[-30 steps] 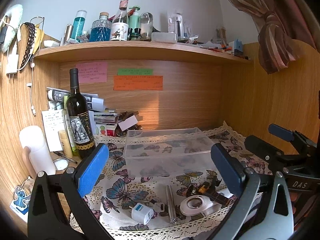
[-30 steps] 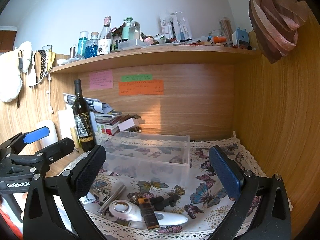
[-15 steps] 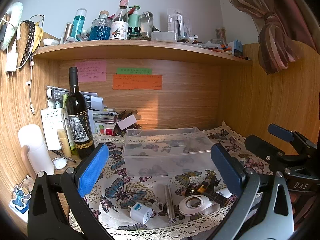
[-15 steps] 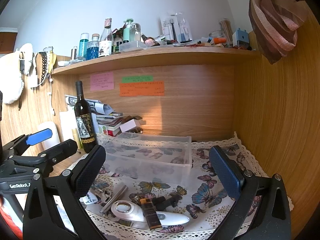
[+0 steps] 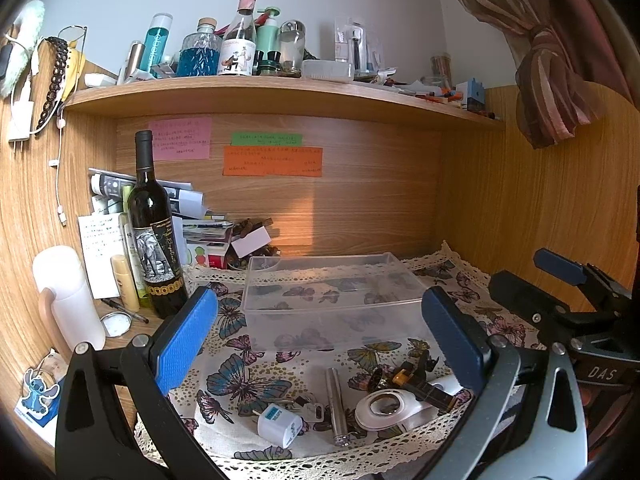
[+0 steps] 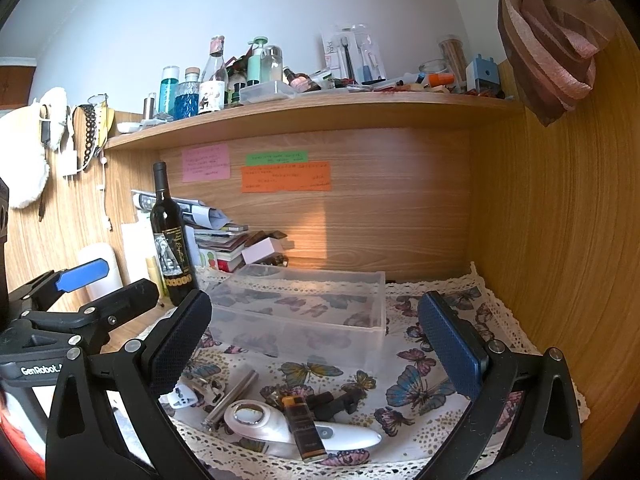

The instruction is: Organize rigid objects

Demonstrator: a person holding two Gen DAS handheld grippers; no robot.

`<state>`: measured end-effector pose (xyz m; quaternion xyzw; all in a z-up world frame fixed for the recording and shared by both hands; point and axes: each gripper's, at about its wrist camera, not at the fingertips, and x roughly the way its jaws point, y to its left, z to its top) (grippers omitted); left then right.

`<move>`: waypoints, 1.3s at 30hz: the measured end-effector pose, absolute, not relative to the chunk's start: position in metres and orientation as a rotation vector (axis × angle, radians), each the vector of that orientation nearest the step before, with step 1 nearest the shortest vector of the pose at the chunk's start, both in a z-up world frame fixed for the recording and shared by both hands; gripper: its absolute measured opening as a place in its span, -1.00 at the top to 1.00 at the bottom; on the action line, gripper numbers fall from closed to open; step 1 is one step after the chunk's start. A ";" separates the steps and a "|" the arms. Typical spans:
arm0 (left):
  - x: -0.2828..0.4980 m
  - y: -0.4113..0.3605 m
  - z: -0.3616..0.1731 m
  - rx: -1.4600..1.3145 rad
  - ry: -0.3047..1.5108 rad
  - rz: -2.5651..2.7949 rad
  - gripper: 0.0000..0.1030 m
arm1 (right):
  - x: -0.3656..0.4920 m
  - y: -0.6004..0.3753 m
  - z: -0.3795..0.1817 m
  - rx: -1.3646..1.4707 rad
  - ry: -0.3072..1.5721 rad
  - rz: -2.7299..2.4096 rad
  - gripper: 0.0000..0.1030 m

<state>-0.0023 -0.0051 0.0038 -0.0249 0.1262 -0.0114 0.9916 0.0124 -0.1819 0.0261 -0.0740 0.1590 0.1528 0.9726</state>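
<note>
A clear plastic box point(image 5: 332, 300) stands empty on the butterfly cloth point(image 5: 240, 376); it also shows in the right wrist view point(image 6: 304, 316). In front of it lie a white charger cube point(image 5: 279, 425), a metal tube point(image 5: 336, 404), a white handheld magnifier point(image 5: 390, 408) and a black-and-amber bottle point(image 5: 424, 388). The right wrist view shows the magnifier point(image 6: 280, 426), the bottle point(image 6: 304, 428) and the tube point(image 6: 232, 396). My left gripper point(image 5: 320, 328) is open and empty above them. My right gripper point(image 6: 316, 332) is open and empty.
A dark wine bottle point(image 5: 156, 236) stands at the left by a white mug point(image 5: 66, 292), papers and books. A shelf point(image 5: 280, 92) crowded with bottles runs overhead. Wooden walls close the back and right. A curtain point(image 5: 548, 92) hangs at the upper right.
Both grippers have pulled back and risen very slightly; the objects sit a little lower in view. Nothing on the cloth has moved.
</note>
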 end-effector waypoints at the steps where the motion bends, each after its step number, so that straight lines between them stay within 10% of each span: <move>1: -0.002 -0.005 0.004 -0.051 0.253 -0.025 -1.00 | 0.012 -0.182 0.026 -0.149 0.321 0.310 -1.00; 12: -0.002 -0.002 0.002 -0.056 0.248 -0.041 -1.00 | 0.014 -0.182 0.023 -0.152 0.321 0.335 -0.99; 39: 0.035 0.042 -0.111 -0.099 0.676 -0.037 -0.26 | 0.050 -0.188 -0.070 -0.201 0.740 0.413 0.22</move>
